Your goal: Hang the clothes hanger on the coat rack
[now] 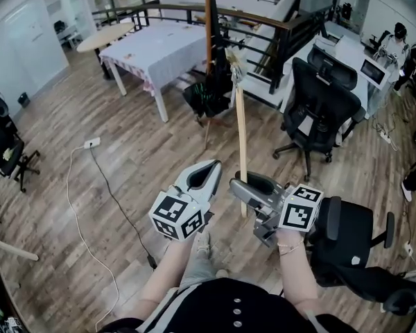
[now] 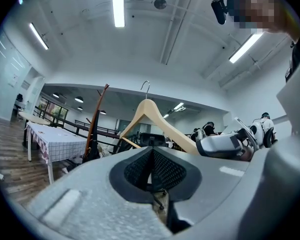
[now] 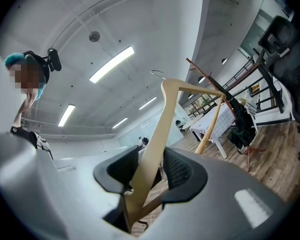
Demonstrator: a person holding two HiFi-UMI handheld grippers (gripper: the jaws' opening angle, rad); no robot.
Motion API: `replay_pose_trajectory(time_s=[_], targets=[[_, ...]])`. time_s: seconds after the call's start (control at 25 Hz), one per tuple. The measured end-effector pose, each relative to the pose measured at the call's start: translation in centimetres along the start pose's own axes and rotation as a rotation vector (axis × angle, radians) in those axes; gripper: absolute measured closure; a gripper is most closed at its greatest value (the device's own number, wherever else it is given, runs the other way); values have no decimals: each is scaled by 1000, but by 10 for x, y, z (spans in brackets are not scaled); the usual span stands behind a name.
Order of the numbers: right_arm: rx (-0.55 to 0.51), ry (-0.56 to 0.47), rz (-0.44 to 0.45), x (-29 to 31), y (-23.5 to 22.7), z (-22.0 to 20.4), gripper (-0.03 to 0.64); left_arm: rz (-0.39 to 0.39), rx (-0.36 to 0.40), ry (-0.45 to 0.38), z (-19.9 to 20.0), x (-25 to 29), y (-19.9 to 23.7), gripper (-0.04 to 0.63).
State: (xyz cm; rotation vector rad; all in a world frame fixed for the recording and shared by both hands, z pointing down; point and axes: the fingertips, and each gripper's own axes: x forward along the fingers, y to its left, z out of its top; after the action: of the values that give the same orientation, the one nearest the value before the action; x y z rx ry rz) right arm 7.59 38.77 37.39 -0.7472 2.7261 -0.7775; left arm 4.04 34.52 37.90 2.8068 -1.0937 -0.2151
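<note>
Two tongs show side by side low in the head view, above a wood-plank floor (image 1: 125, 137). The left tongs (image 1: 206, 172) point forward and carry nothing. Just beside them, the right tongs (image 1: 241, 186) grip the lower end of the wooden clothes hanger (image 1: 240, 127). The hanger is seen edge-on and stands upright, its top near the coat rack (image 1: 208, 12). Dark garments (image 1: 206, 96) hang on the rack's pole. A white-clothed worktop (image 1: 159, 47) stands beyond to the left, and a black office chair (image 1: 319, 109) to the right.

In the left gripper view the left tongs (image 2: 152, 168) are clenched, their ribbed pads meeting with nothing between them. Beyond them the clothes hanger (image 2: 157, 119) rises with its metal hook (image 2: 146, 86) in free air. It is apart from the coat rack (image 2: 96, 116), which stands to its left. The right tongs (image 2: 222, 144) hold the end of one hanger arm.

In the right gripper view the right tongs (image 3: 150, 171) are clamped on one arm of the clothes hanger (image 3: 162, 119). That arm runs up between the pads toward the hook at the top. The coat rack (image 3: 196, 69) stands beyond, and the hook is not on it.
</note>
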Motion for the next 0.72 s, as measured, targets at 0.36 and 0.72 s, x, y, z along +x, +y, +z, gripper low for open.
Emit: replay_pose_trajectory(time_s=[0.36,0.72], targets=[[-2,-3,13,73,-64,34,459,3,-4,-21,7,49,88,592],[-32,-12,17,167,-120,77,459,-33,21,-59,42,100,186,593]])
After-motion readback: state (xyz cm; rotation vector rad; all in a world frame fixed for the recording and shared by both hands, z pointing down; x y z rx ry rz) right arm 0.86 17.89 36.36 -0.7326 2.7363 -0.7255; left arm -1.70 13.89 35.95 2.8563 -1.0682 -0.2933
